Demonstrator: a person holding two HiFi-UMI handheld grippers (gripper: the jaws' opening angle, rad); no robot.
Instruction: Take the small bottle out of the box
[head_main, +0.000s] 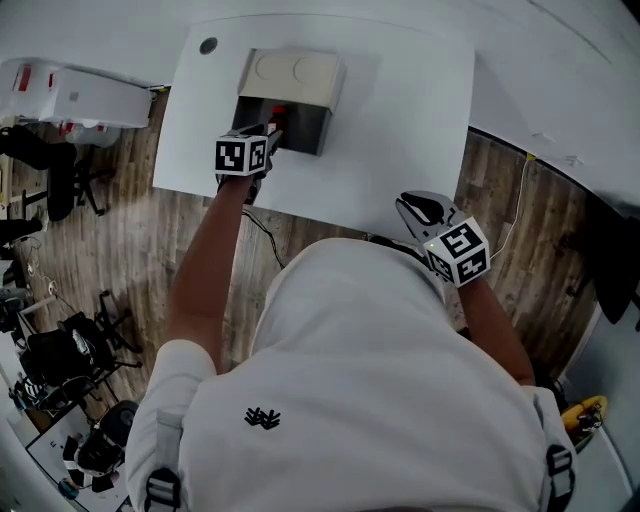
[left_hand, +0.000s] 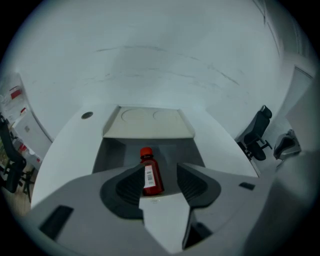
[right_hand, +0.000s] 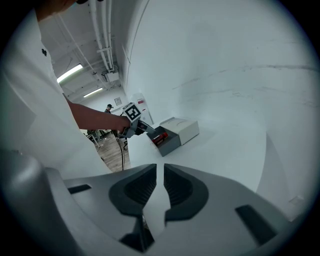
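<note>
**Inspector:** Where is the item, and what are the tools doing?

**Assessor:** The small red plastic bottle with a red cap and a white barcode label (left_hand: 150, 174) is inside the open grey box (left_hand: 111, 156). It appears to lie on the box floor with its cap towards the cream lid folded back (left_hand: 148, 122). The box sits on the white table (left_hand: 60, 155). The left gripper (left_hand: 161, 167) is at the box mouth with its jaws spread. The bottle shows in the gap, nearer the left-hand jaw, and no pad presses on it. The right gripper (right_hand: 160, 169) is well back from the box. Its jaws are drawn almost together, with only a slit between them and nothing in it.

**Inspector:** How do you expect it to handle?

**Assessor:** In my judgement it is light and rigid, with smooth, rounded sides. It could roll or slip out if pinched off-centre. Take it across the body at the label, where the paper should give some grip. The cap is narrower, so it is the worse place to hold.

**Inspector:** What could you not confirm?

**Assessor:** The gripper body cuts off the base of the bottle, so I cannot tell how far the jaws reach past it. I cannot tell how full it is. The label print is too small to read. In the head view the bottle is only a red speck beside the left gripper.
</note>
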